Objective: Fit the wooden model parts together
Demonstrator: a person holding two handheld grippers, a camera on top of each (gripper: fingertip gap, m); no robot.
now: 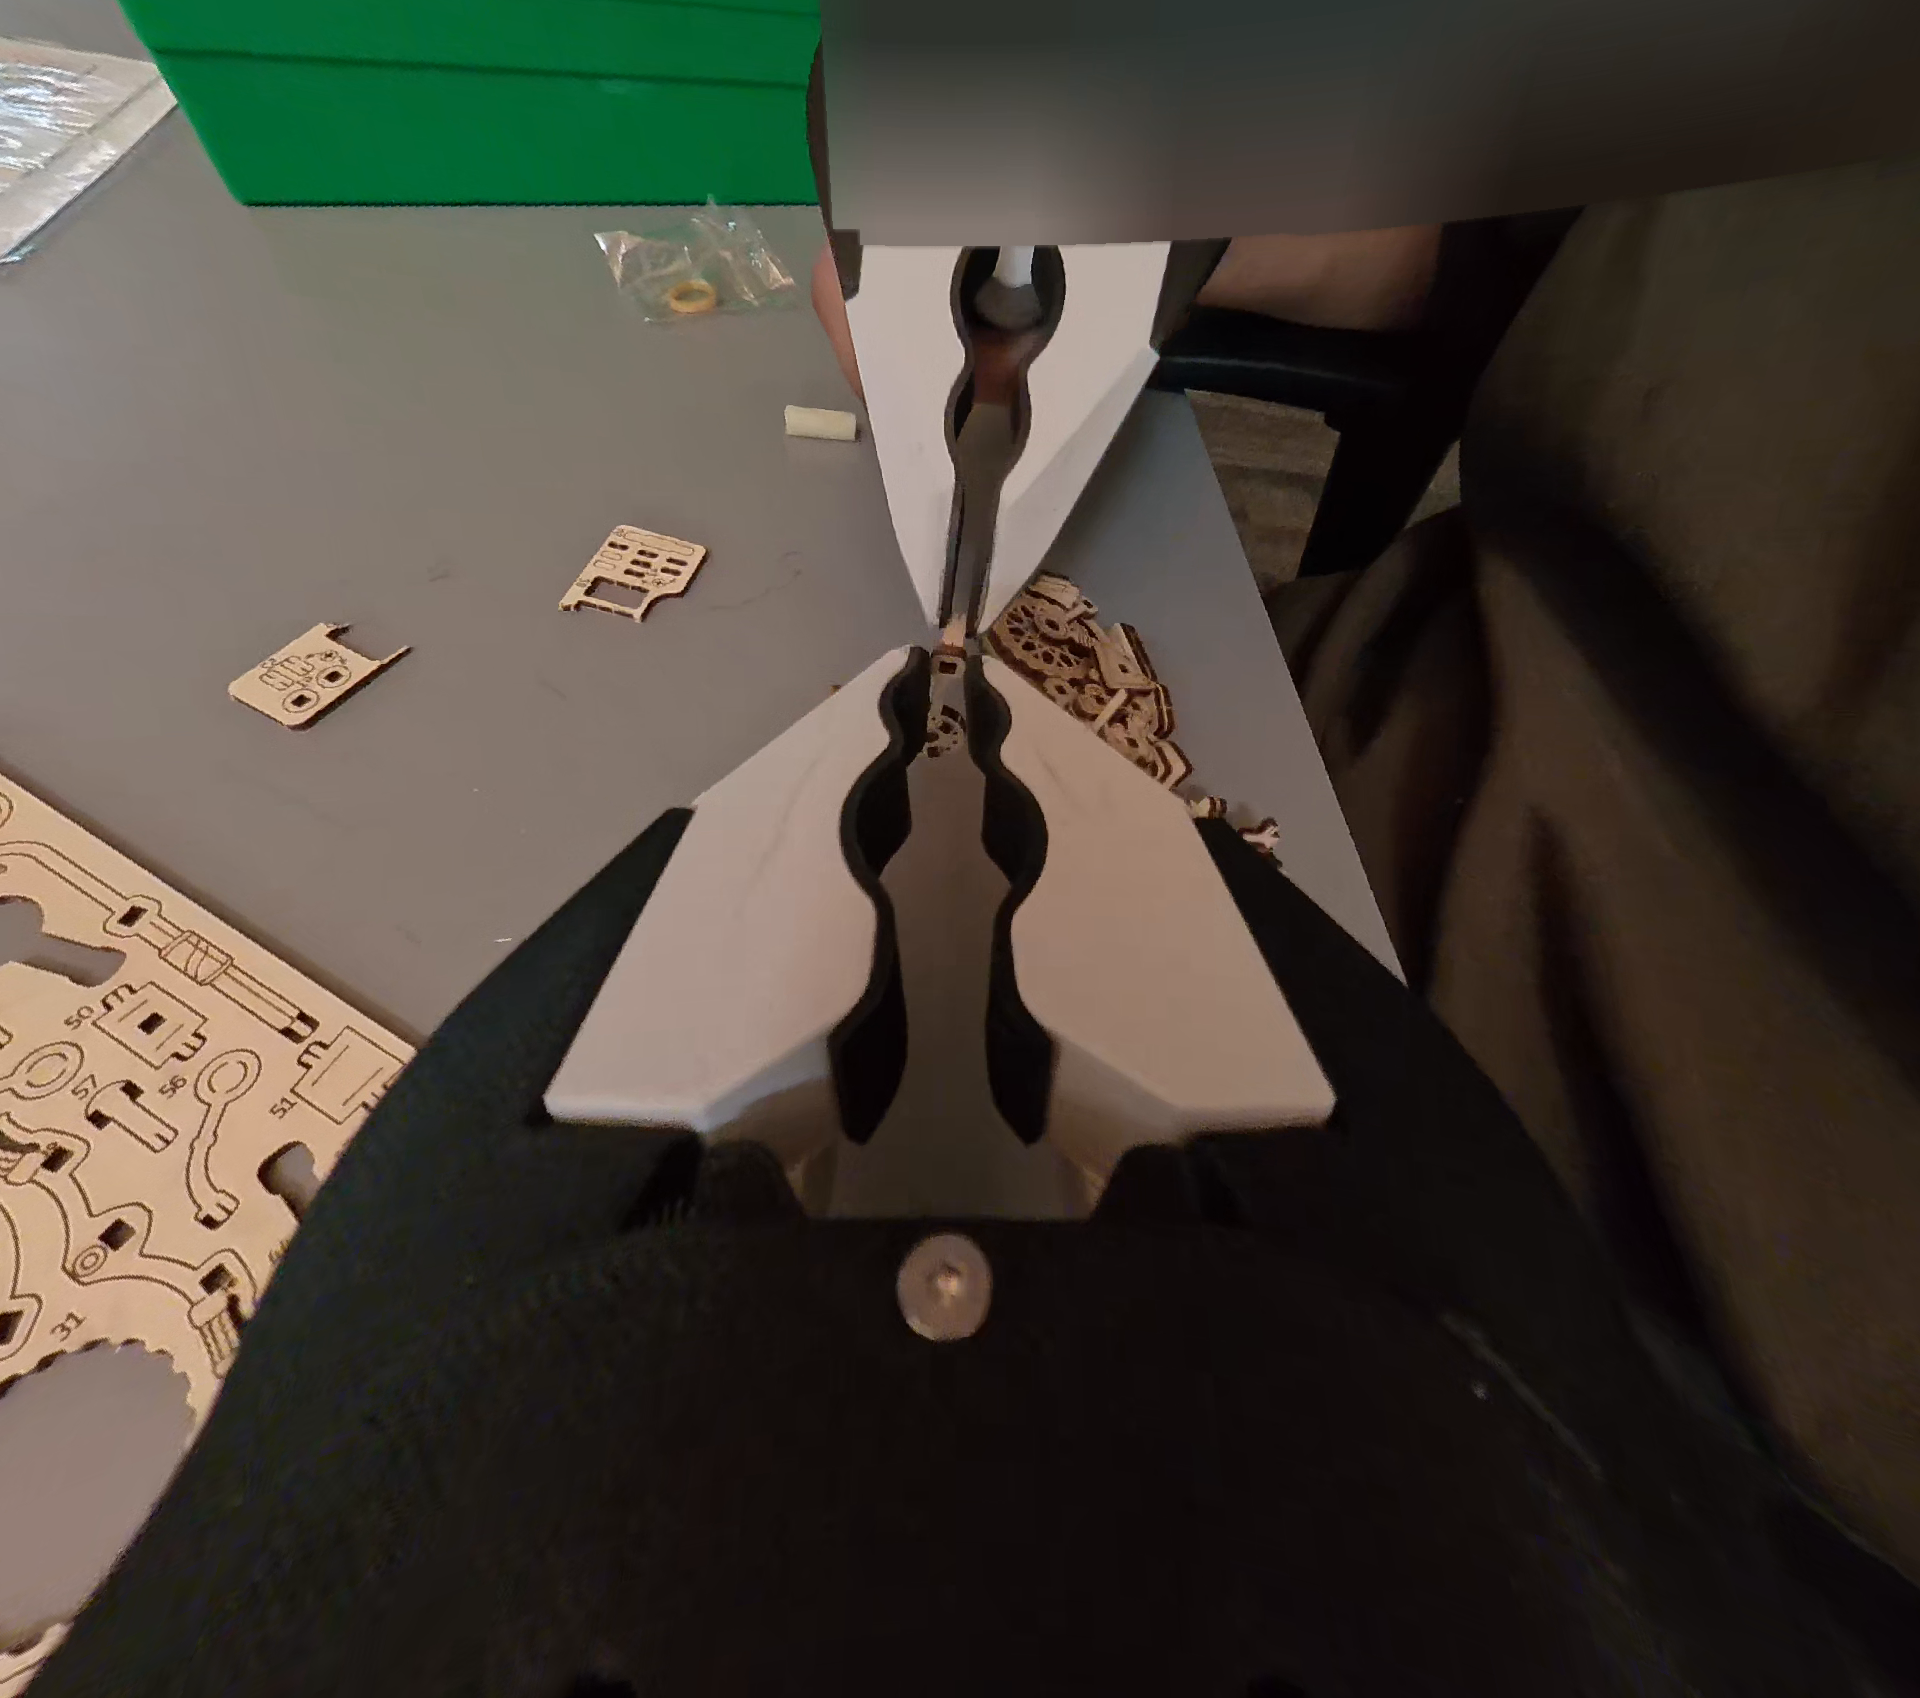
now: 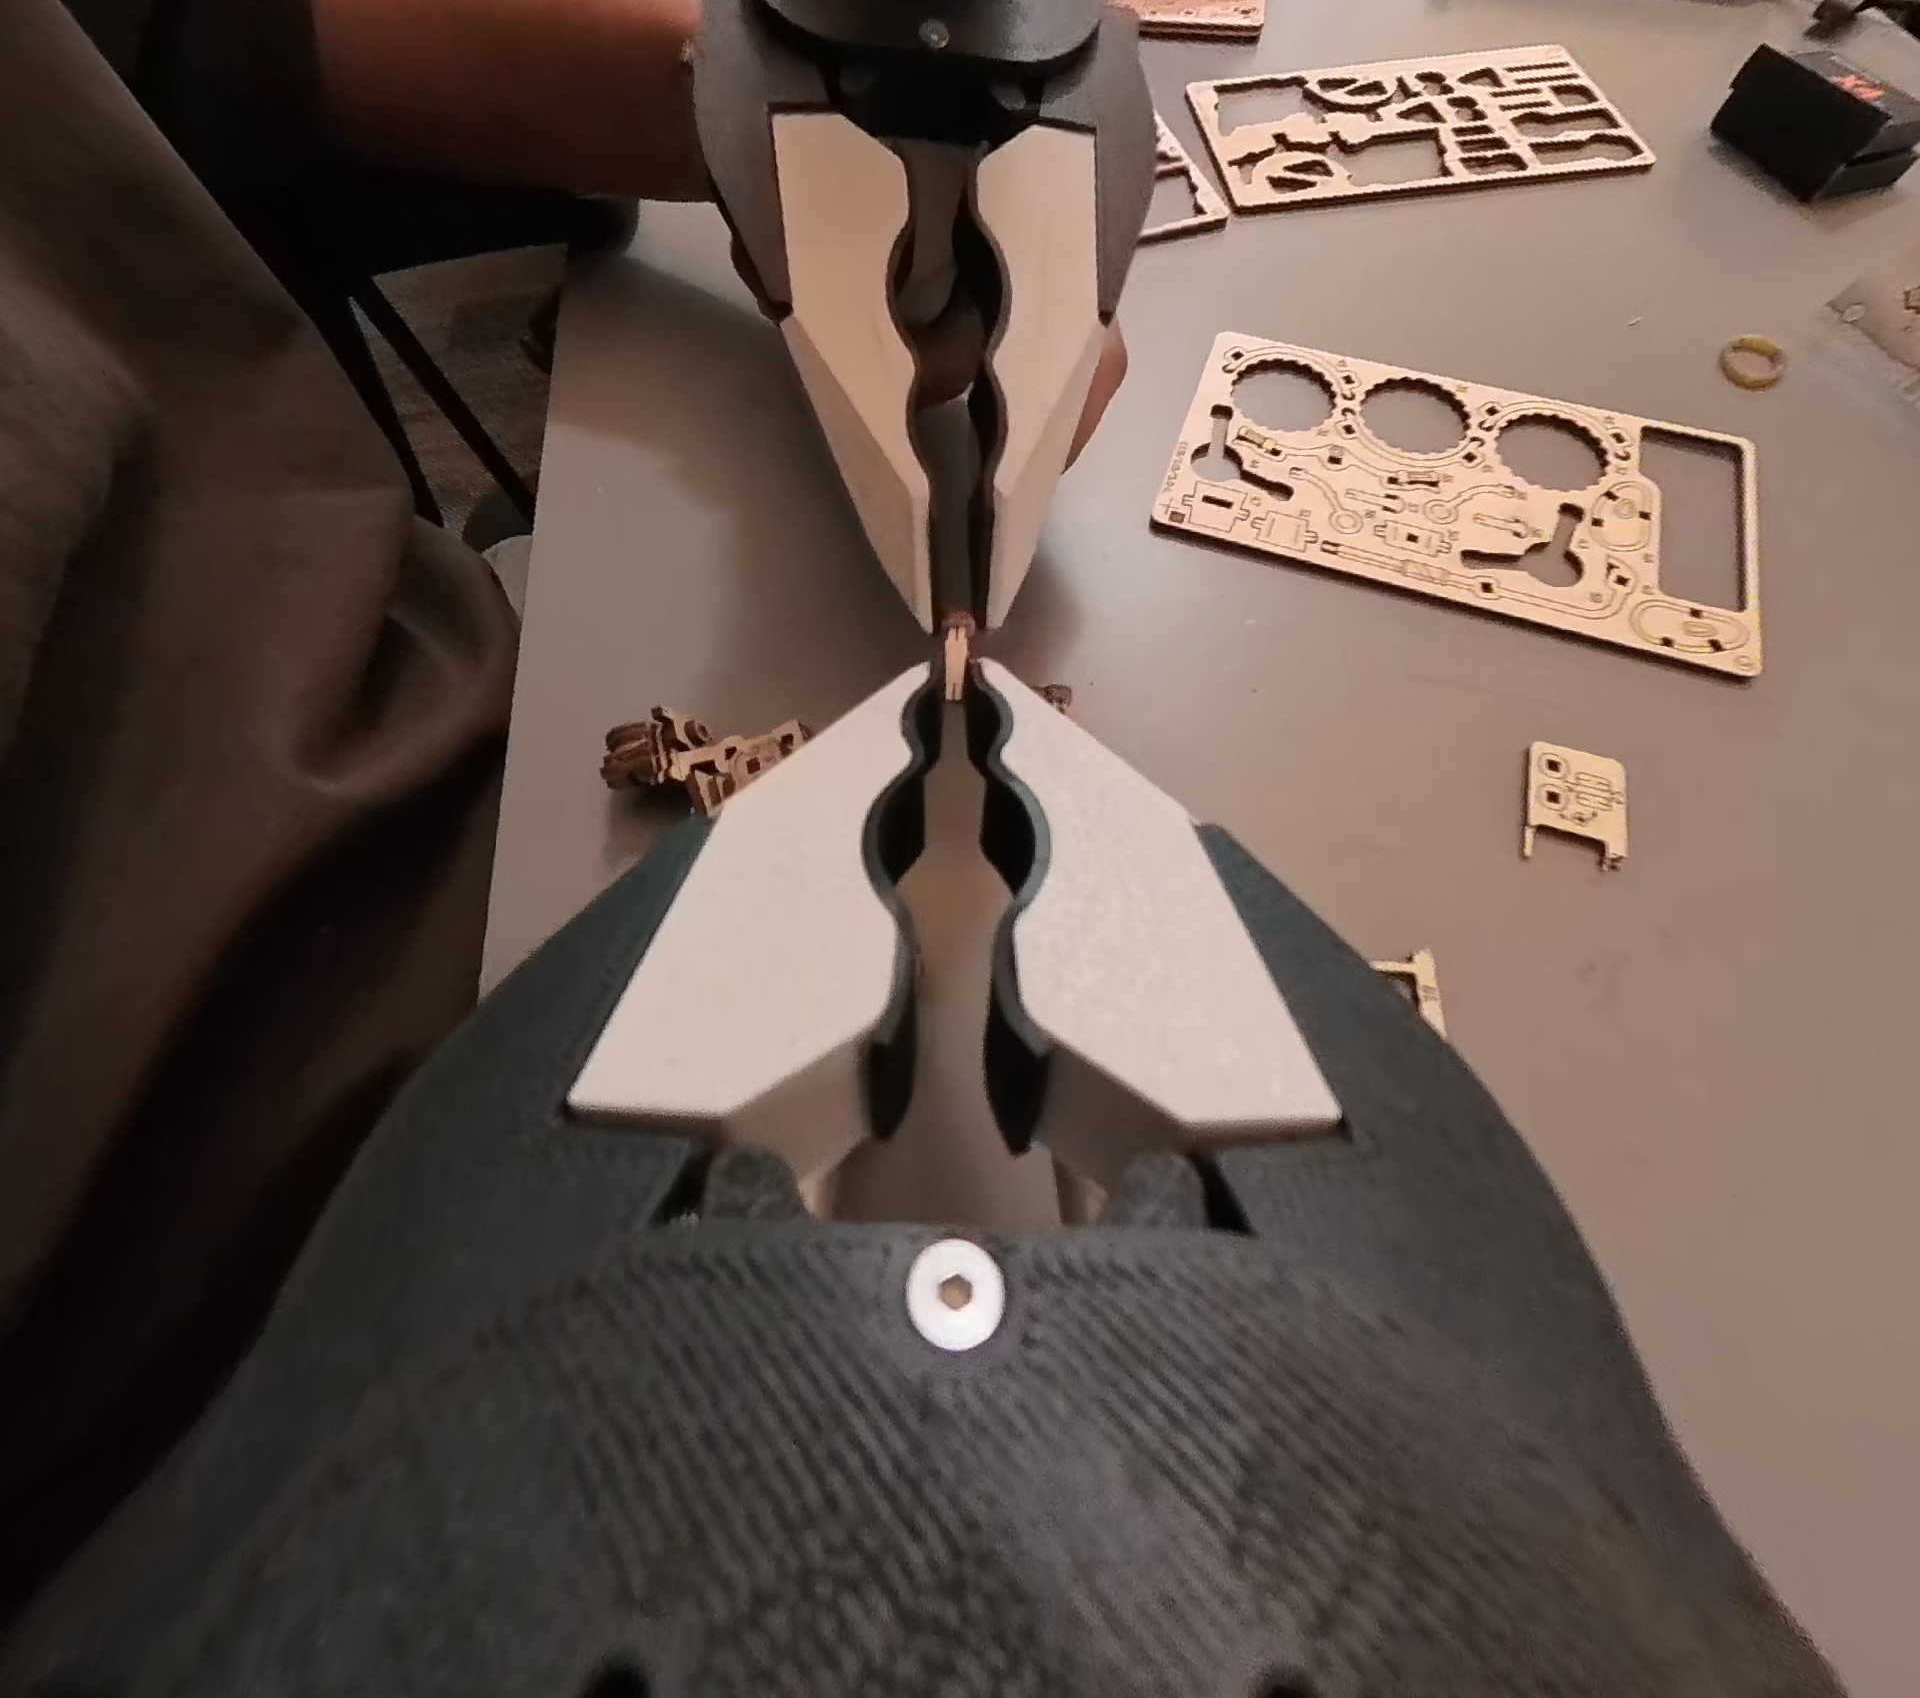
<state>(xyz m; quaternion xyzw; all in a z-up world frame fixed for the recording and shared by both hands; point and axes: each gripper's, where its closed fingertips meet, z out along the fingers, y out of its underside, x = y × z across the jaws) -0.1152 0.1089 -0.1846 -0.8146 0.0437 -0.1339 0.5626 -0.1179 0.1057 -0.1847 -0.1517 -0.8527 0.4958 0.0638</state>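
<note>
My left gripper point(image 1: 945, 659) is shut on a small wooden part point(image 1: 947, 667) with a square hole and a little gear point(image 1: 943, 726) below it. My right gripper point(image 2: 954, 680) is shut on a thin pale wooden part point(image 2: 953, 666). The two grippers meet tip to tip above the table's near edge, and the two parts touch between them. The right gripper point(image 1: 961, 614) shows from above in the left wrist view. The left gripper point(image 2: 958, 609) shows from above in the right wrist view. A partly built wooden gear model point(image 1: 1081, 677) lies on the table just beneath it and also shows in the right wrist view point(image 2: 707, 760).
A green bin point(image 1: 468, 38) stands at the back, with a parts bag point(image 1: 691, 266) and a white peg point(image 1: 821, 424) near it. Loose wooden plates point(image 1: 634, 573) point(image 1: 312, 677) point(image 2: 1574, 801) and punched sheets point(image 1: 125, 1077) point(image 2: 1455, 505) point(image 2: 1423, 121) lie about. A person in a dark shirt sits at the table's edge.
</note>
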